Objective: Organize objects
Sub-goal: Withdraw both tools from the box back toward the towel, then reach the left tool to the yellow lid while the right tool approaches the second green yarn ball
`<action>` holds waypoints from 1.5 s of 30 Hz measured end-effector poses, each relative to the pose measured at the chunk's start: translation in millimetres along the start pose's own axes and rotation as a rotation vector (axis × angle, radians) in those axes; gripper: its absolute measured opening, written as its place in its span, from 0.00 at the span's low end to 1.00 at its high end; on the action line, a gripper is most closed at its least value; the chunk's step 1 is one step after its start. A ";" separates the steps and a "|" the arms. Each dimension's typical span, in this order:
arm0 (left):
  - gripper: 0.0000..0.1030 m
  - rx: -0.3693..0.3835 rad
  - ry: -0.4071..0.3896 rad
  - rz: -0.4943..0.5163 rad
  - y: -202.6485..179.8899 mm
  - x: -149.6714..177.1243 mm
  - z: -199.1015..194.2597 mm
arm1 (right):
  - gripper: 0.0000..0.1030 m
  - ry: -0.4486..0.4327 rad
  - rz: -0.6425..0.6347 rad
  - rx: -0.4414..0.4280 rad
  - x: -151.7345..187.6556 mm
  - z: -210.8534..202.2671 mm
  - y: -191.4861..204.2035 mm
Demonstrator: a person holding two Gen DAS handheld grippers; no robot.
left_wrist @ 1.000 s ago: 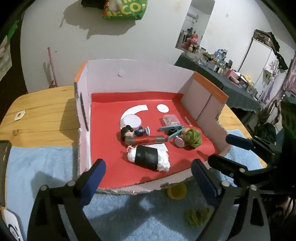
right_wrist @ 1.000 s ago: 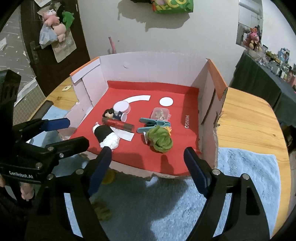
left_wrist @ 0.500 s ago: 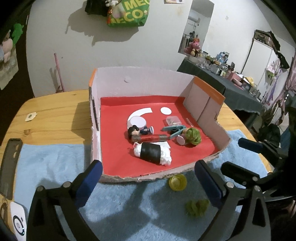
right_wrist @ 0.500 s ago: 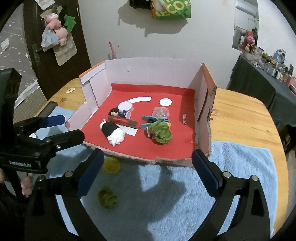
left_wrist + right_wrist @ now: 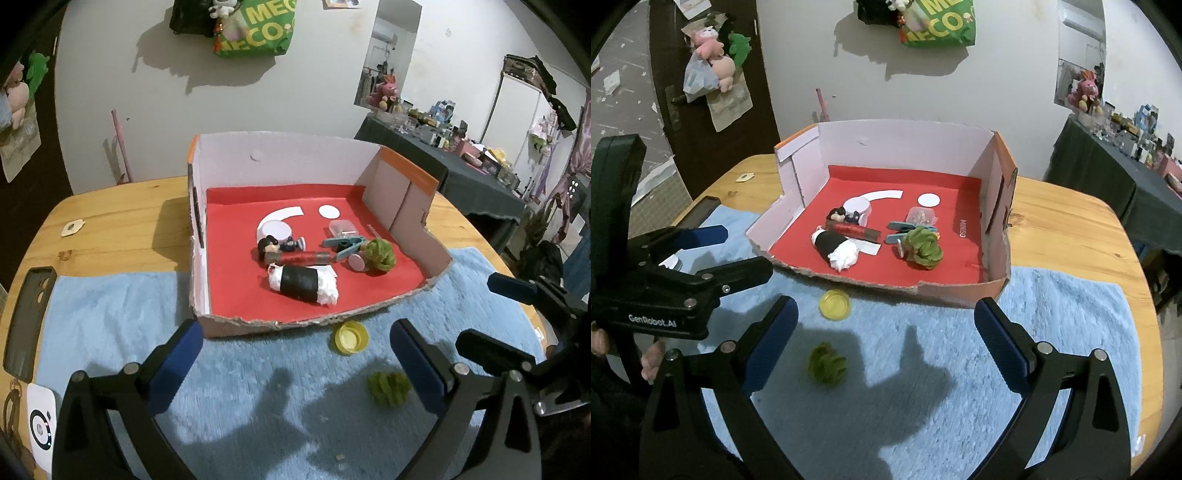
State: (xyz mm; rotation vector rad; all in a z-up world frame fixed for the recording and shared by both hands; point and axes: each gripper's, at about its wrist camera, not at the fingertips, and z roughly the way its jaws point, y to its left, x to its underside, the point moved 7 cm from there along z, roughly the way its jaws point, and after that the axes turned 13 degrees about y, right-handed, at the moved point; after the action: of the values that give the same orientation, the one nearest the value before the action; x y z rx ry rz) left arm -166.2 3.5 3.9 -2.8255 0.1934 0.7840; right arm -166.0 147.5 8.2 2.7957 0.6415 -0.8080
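Note:
A cardboard box with a red floor stands on the blue mat. Inside lie a black-and-white roll, a red tube, a small figurine, a teal peg and a large green fuzzy ball. In front of the box, on the mat, sit a yellow cap and a small green fuzzy ball. My left gripper hovers open over the mat, with nothing between its fingers. My right gripper is open and empty too, with the cap and small ball at its left finger.
A dark phone case and a white device lie at the mat's left edge. The wooden table extends around the box. A person's hand holds the left gripper's handle. A cluttered dark table stands far right.
Both grippers have drawn back from the box, which now looks farther away. The yellow cap and small green ball have come fully into view. The right jaws have widened.

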 end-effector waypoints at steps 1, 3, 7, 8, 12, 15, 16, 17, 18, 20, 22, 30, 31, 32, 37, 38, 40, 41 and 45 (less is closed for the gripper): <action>1.00 0.000 -0.004 0.000 0.0 1.6 -1.8 | 0.95 -0.001 -0.002 0.001 1.1 -0.9 1.1; 1.00 0.004 -0.008 0.001 -0.5 3.6 -3.4 | 0.95 -0.006 -0.006 0.003 4.5 -3.1 3.5; 0.98 0.010 -0.019 0.010 -3.0 7.9 -7.2 | 0.95 -0.010 -0.012 0.010 11.4 -5.5 6.8; 0.96 0.010 -0.022 0.014 -3.7 9.1 -7.9 | 0.95 -0.010 -0.012 0.010 13.2 -6.0 7.3; 0.87 0.026 -0.011 0.032 -8.5 14.7 -7.2 | 0.94 -0.007 -0.008 0.000 20.6 -6.1 9.5; 0.83 0.032 -0.004 0.047 -13.2 18.4 -5.4 | 0.89 0.002 -0.011 -0.011 25.4 -3.8 12.5; 0.82 0.036 -0.001 0.051 -14.6 19.3 -4.5 | 0.88 0.005 -0.013 -0.014 26.7 -3.8 13.2; 0.80 0.042 0.003 0.057 -16.9 20.1 -3.5 | 0.85 0.009 -0.015 -0.017 27.8 -2.8 14.3; 0.79 0.046 0.005 0.061 -18.1 20.6 -2.8 | 0.85 0.013 -0.017 -0.021 28.9 -1.6 15.7; 0.76 0.057 0.012 0.069 -21.2 21.8 -0.5 | 0.82 0.022 -0.025 -0.028 31.9 1.2 19.1; 0.74 0.073 0.021 0.074 -23.9 22.4 2.6 | 0.75 0.033 -0.030 -0.035 34.6 4.5 22.1; 0.69 0.101 0.053 0.074 -26.5 22.7 15.1 | 0.67 0.080 -0.057 -0.053 43.6 25.4 34.6; 0.69 0.105 0.059 0.072 -26.4 22.9 17.1 | 0.67 0.084 -0.058 -0.055 44.0 28.3 34.9; 0.69 0.107 0.061 0.070 -26.0 23.1 18.3 | 0.67 0.089 -0.059 -0.055 44.5 31.5 35.5; 0.69 0.112 0.070 0.059 -22.5 22.7 22.0 | 0.67 0.119 -0.062 -0.060 47.6 47.0 37.8; 0.69 0.114 0.071 0.057 -21.8 22.6 22.3 | 0.67 0.124 -0.062 -0.060 47.9 49.9 37.9; 0.69 0.116 0.073 0.057 -21.0 22.3 23.0 | 0.67 0.133 -0.062 -0.061 48.0 55.5 38.2; 0.69 0.116 0.075 0.058 -20.8 22.0 23.6 | 0.67 0.138 -0.064 -0.060 48.4 58.1 38.0; 0.69 0.117 0.084 0.064 -21.0 22.1 27.7 | 0.67 0.140 -0.077 0.025 47.0 65.0 29.3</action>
State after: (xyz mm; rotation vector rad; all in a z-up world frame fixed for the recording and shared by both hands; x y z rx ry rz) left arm -157.3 28.7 -27.5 -2.7552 0.3335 0.6443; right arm -147.8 120.7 -70.9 2.8857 0.7709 -0.6412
